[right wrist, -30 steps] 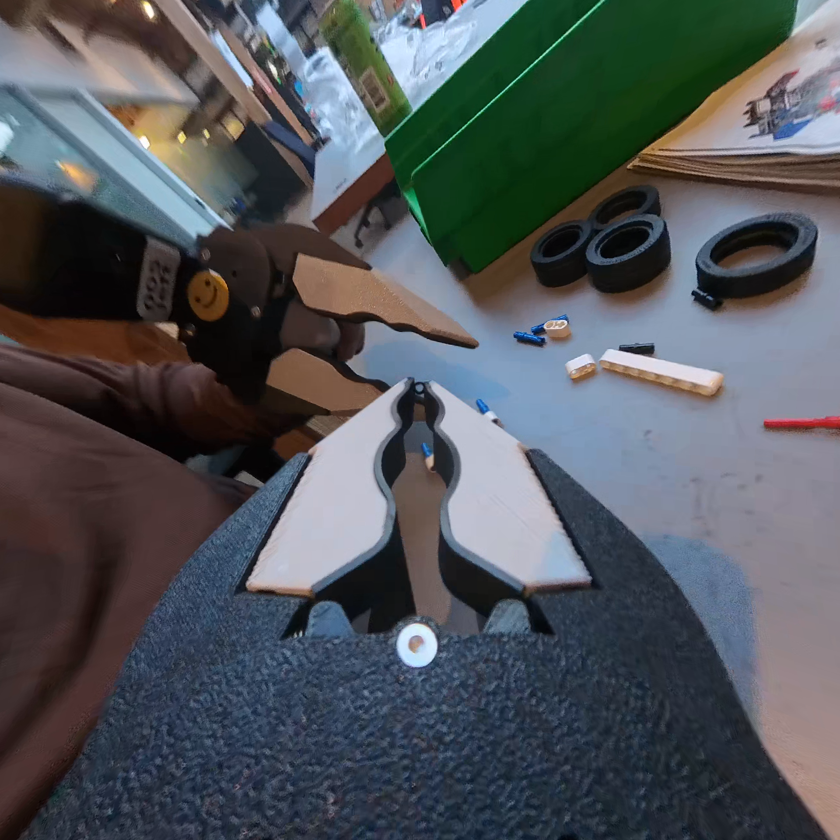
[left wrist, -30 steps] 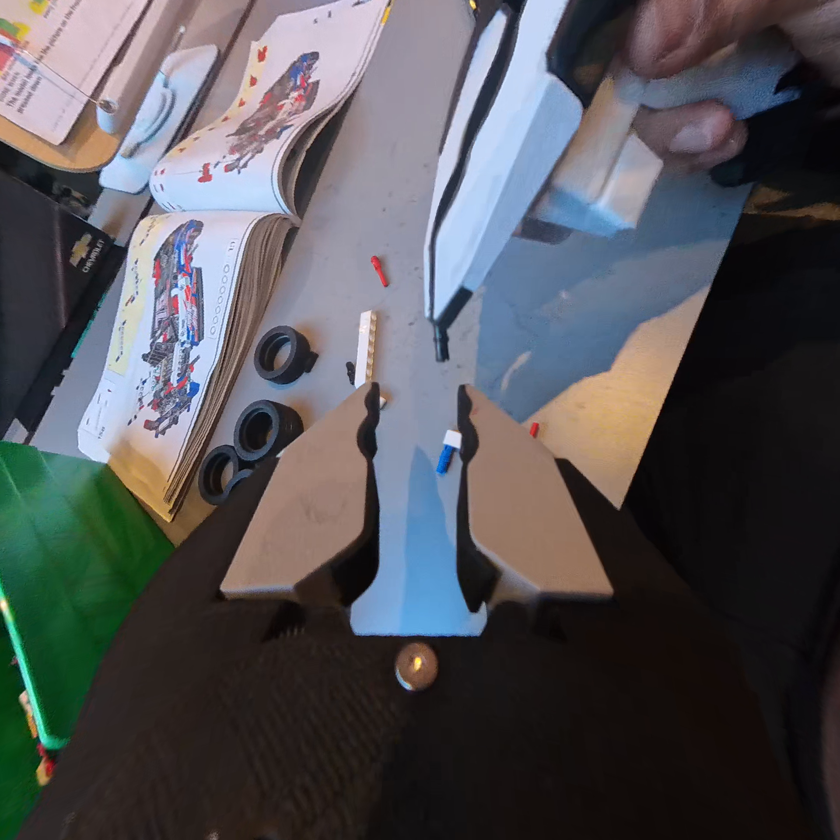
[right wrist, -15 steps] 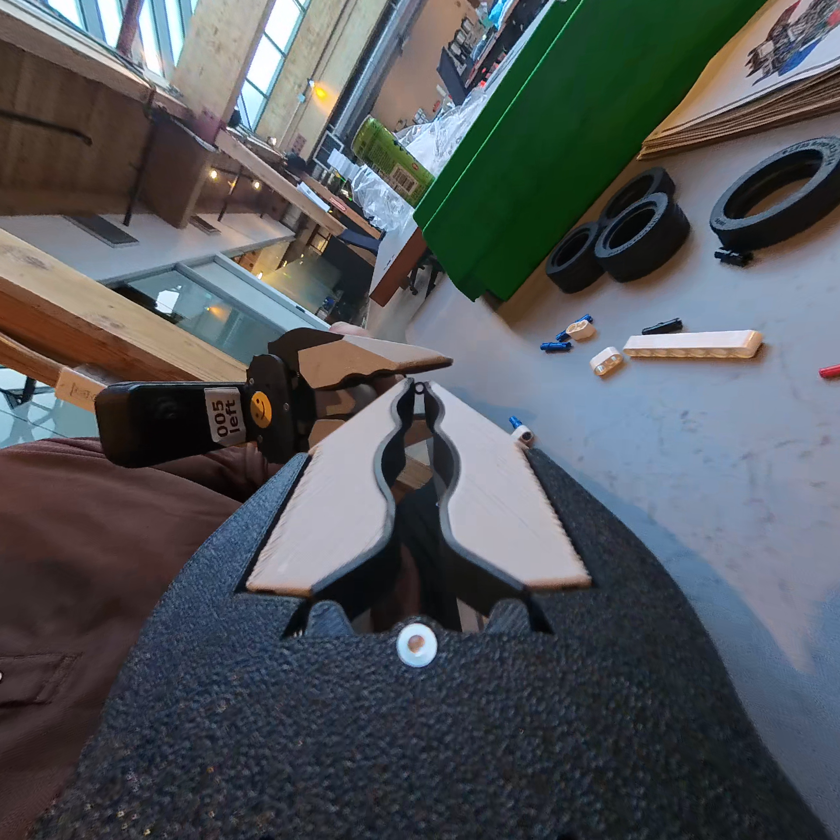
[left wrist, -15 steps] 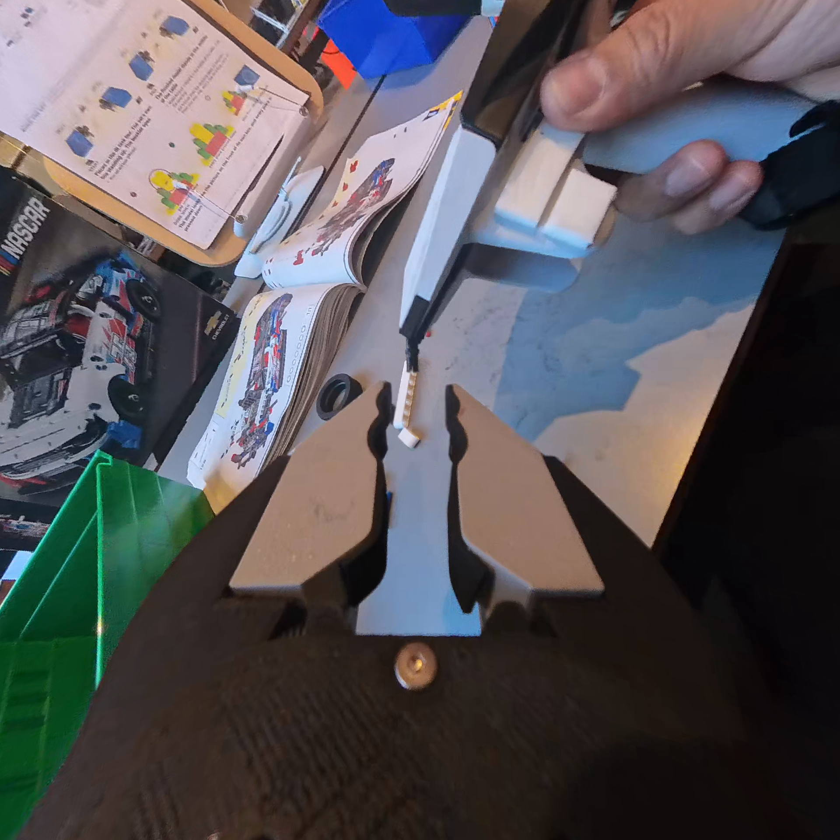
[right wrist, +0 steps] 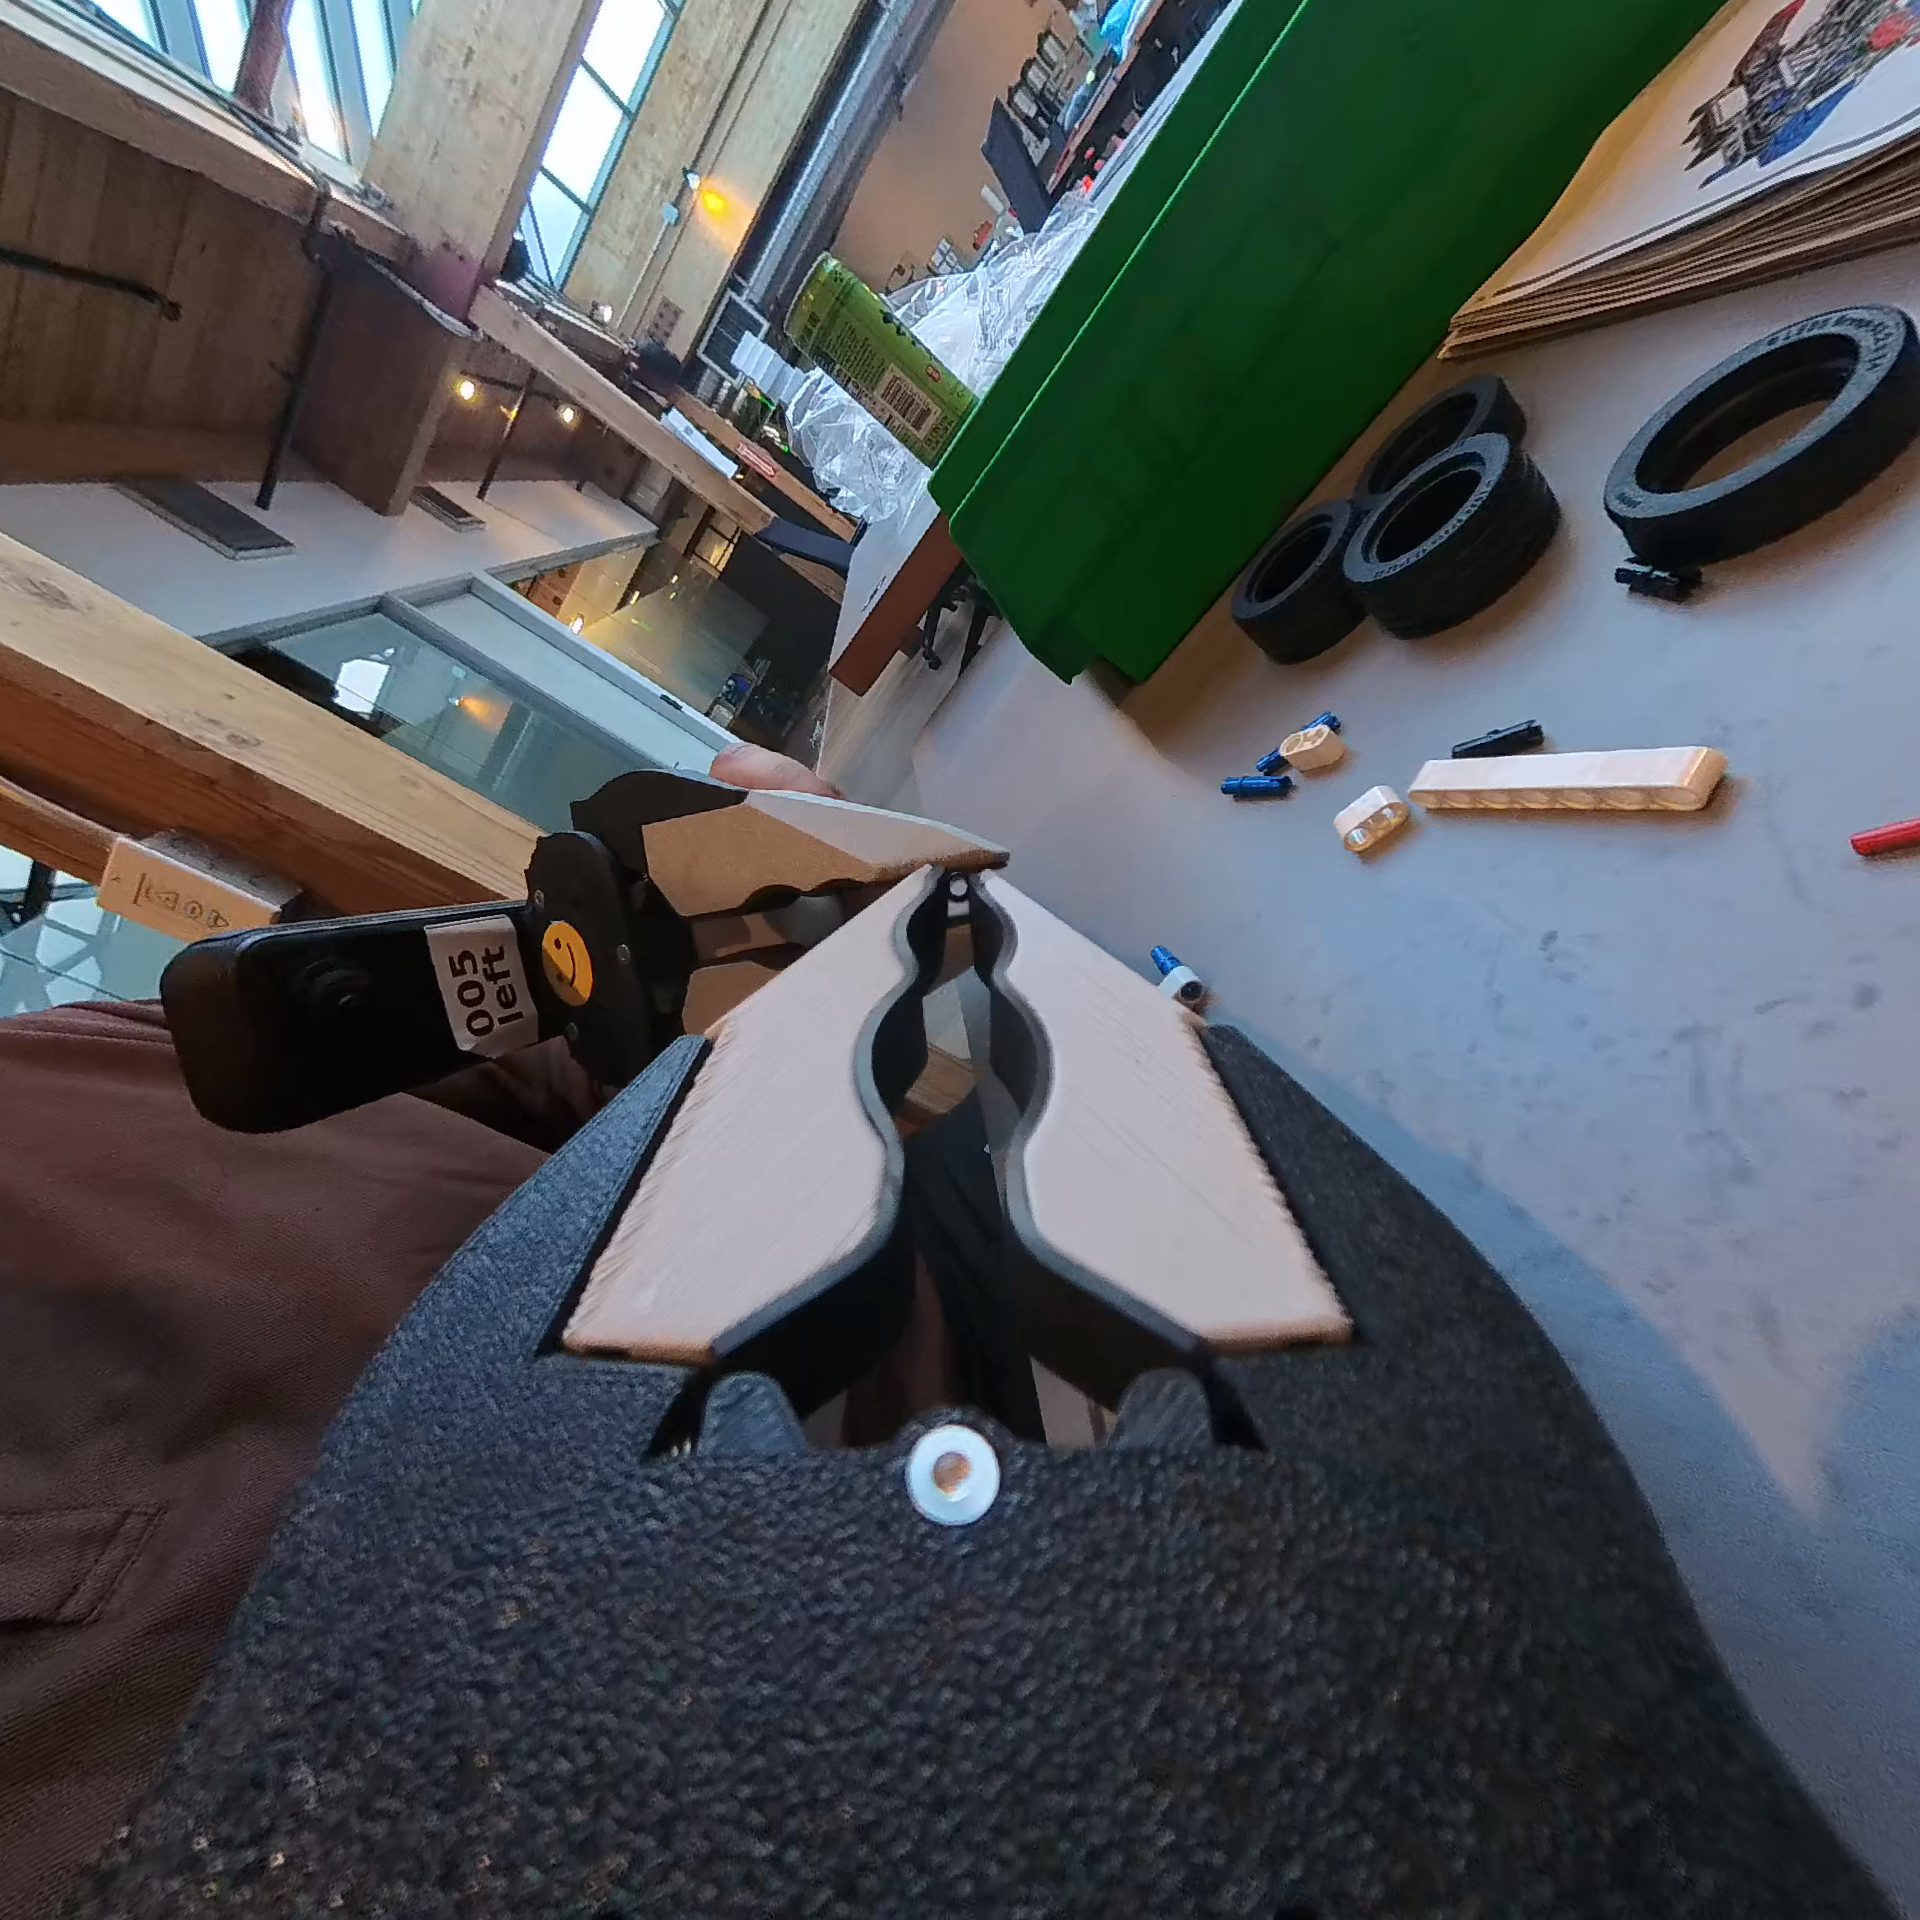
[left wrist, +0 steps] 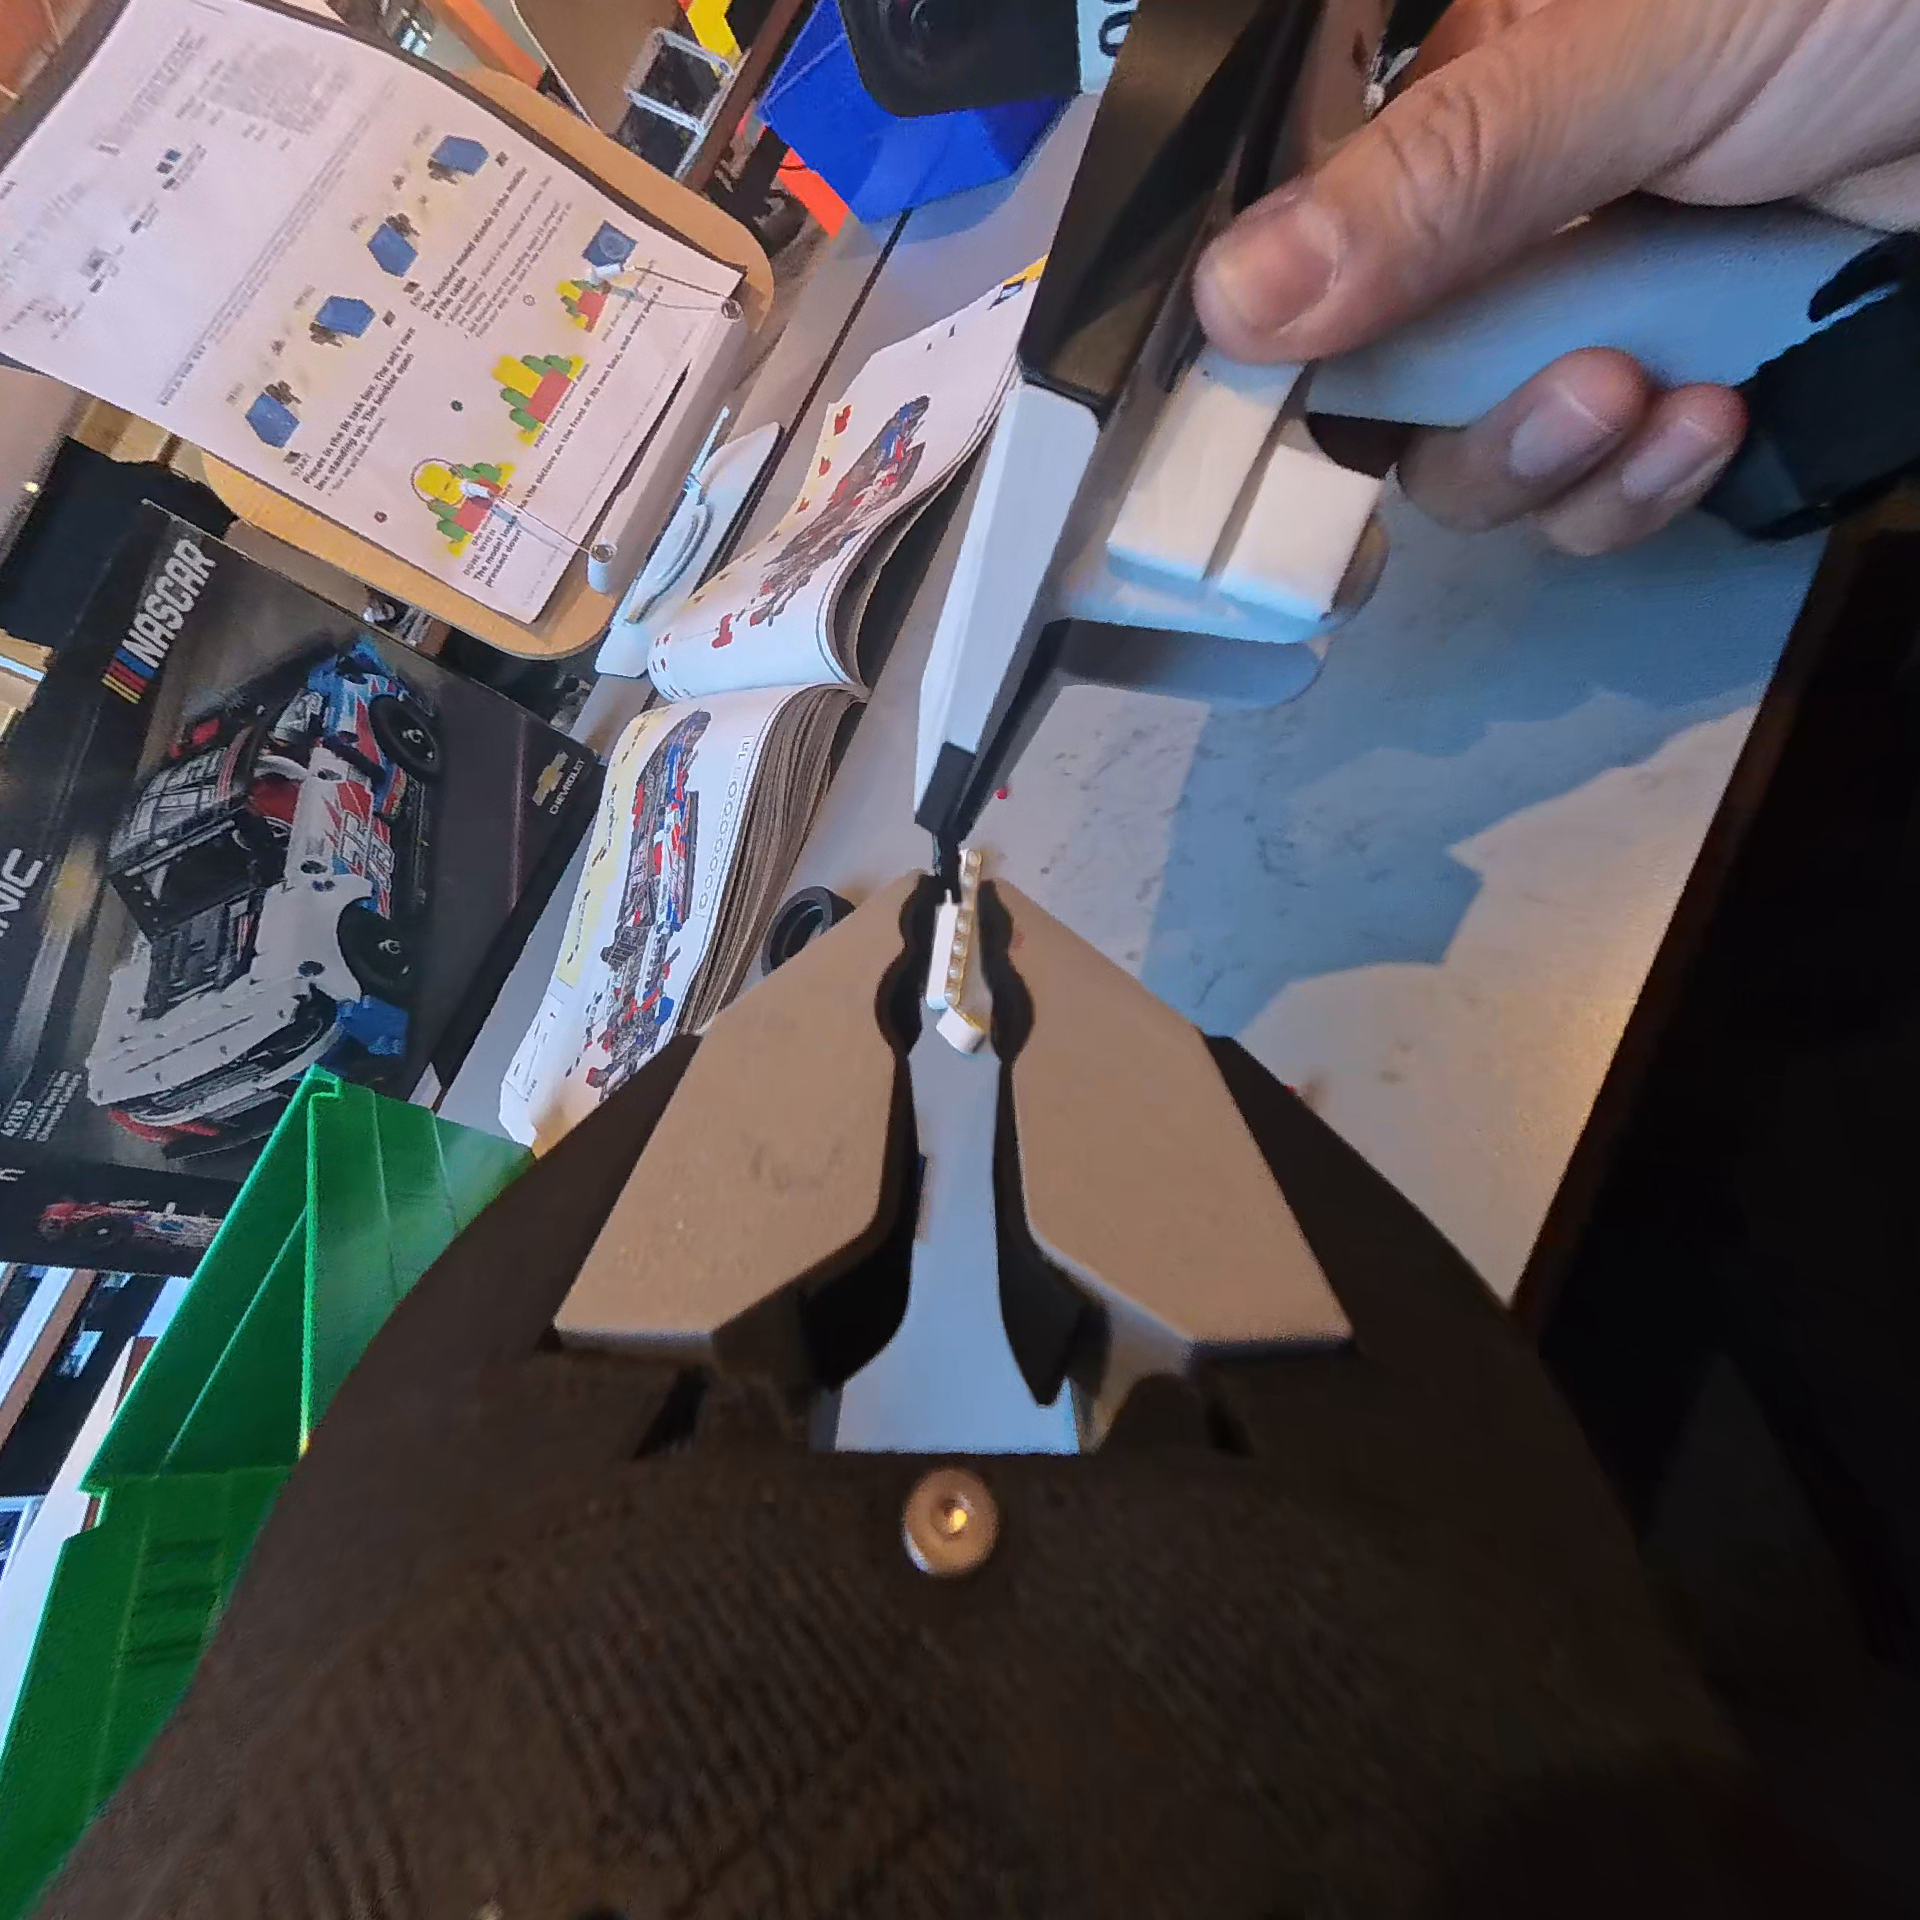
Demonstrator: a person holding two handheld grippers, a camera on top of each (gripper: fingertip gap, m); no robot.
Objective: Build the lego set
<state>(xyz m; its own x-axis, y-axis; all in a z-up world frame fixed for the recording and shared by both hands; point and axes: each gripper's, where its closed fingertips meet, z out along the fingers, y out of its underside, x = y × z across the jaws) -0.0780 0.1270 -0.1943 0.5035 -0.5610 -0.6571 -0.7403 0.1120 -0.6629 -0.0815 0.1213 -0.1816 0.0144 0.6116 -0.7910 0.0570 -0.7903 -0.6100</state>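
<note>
My right gripper [right wrist: 956,881] is shut on a small black pin [right wrist: 954,896] at its fingertips. In the left wrist view a hand holds it [left wrist: 940,821] just beyond my left gripper's tips, with the pin [left wrist: 940,860] hanging below. My left gripper [left wrist: 951,888] is open by a narrow gap and empty, above the grey table [right wrist: 1558,1039]. Its upper finger [right wrist: 831,826] meets the right gripper's tips from the left. A long white beam [right wrist: 1564,779] lies on the table, and shows through the left gripper's gap [left wrist: 961,935]. A short white link [right wrist: 1371,821] lies beside it.
Several black tyres [right wrist: 1455,540] lie by a green bin [right wrist: 1247,312]. Blue pins [right wrist: 1257,784], a black pin [right wrist: 1496,740], a red axle [right wrist: 1886,836] and a blue-white piece [right wrist: 1179,977] are scattered about. An open instruction book [left wrist: 748,831], the set's box [left wrist: 260,831] and a clipboard [left wrist: 364,260] are at left. My left and right fingertips are right by each other. The short white link [right wrist: 1371,821] sits 9 cm or so from the ends of my left fingers. Look for it in the left wrist view [left wrist: 962,1012] too.
Both grippers have risen from the table and tilted up. The left gripper's gap has narrowed. The right gripper, still shut on the pin, has come up to the left gripper's tips.
</note>
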